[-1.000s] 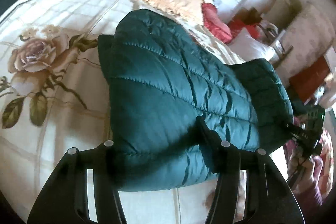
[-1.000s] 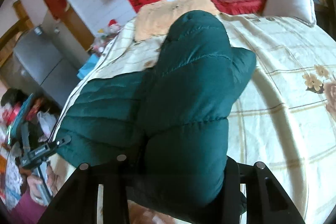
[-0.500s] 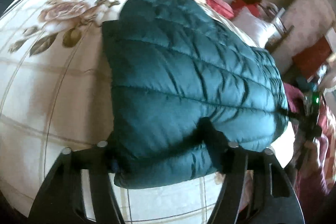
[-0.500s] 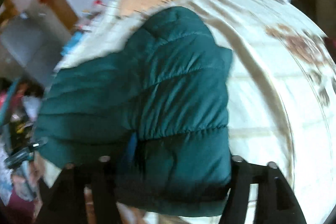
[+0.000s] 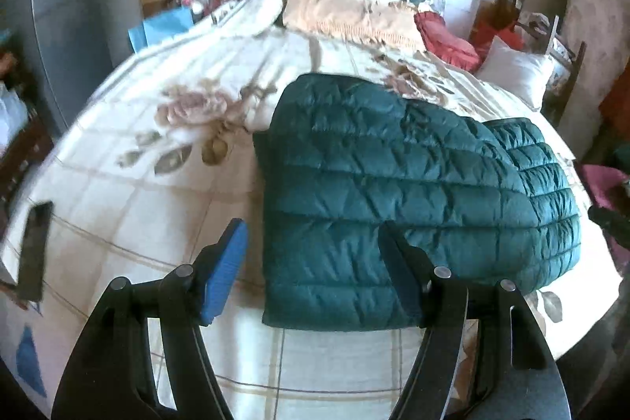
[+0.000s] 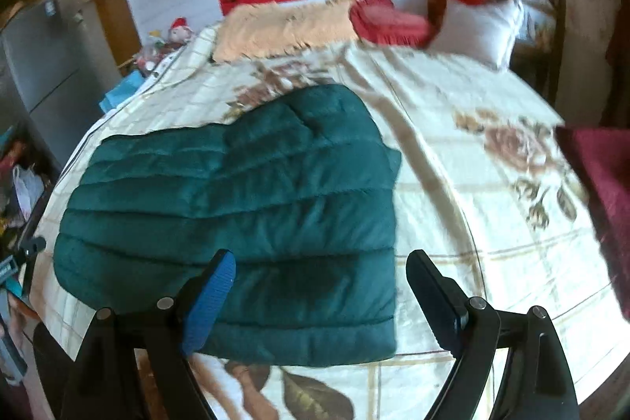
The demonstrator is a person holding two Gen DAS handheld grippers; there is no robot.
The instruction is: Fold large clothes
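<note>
A dark teal quilted down jacket (image 5: pixel 397 191) is seen folded into a thick, puffy block, with stitched channels running across it and one layer laid over another. It lies flat on a cream bedspread printed with large brown roses and a faint grid (image 5: pixel 165 184), near the bed's front edge. In the right wrist view the same jacket (image 6: pixel 244 207) appears as a broad rectangle, slightly blurred.

The left gripper (image 5: pixel 311 250) is held above the jacket's near corner with its jaws spread; nothing is pinched. One blue pad (image 5: pixel 224 270) is seen over bare bedspread beside the jacket's edge, the other finger over the fabric. The right gripper (image 6: pixel 319 278) is likewise spread wide above the jacket's near edge, its jaws having just been opening, and nothing is gripped between them.

Farther back, a peach fringed blanket (image 5: pixel 346 14), a red cushion (image 5: pixel 445 38) and a white pillow (image 5: pixel 516 69) are seen at the head of the bed. No containers can be made out.
</note>
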